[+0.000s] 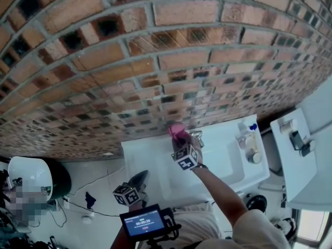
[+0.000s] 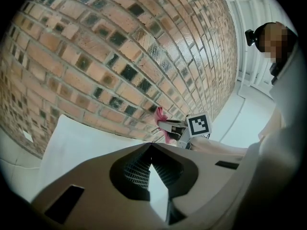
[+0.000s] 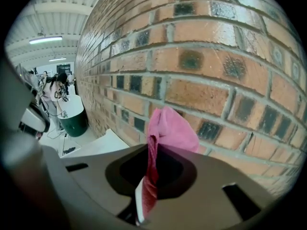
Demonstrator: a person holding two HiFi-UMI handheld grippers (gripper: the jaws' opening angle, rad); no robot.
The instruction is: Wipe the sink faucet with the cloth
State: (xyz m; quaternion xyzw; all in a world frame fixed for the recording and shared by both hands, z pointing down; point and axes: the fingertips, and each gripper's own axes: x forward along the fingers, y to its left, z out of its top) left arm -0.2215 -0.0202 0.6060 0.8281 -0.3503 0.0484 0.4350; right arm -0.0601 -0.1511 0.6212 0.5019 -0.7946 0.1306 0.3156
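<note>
Step in hand: bringing the cloth [image 1: 177, 129] to the faucet [image 1: 196, 137]; I judge the wiping is barely under way, if at all.

My right gripper [image 3: 149, 150] reaches over the white sink [image 1: 150, 162] toward the brick wall [image 1: 155, 61]. Its fingers are clamped narrow on the pink cloth: 1 fold is pinched between them and the rest bunches up past the tips.

In the head view the cloth sits at the back rim of the sink, just beside the faucet on its left. I cannot tell if it touches the metal. The right gripper view shows only brick behind the cloth, no faucet, so the cloth probably points past it.

My left gripper [image 2: 151, 145] hangs low near my body, well apart from the faucet. Its fingers are closed tip to tip with nothing between them; only white sink shows through the gap below the tips.

Next move, as I judge it: tilt the right gripper down and to the right so the loose bunch lands on the faucet, then rub along it, keeping the pinch tight. There is 1 bottle [image 1: 244, 135] on the sink's right rim, well clear.
</note>
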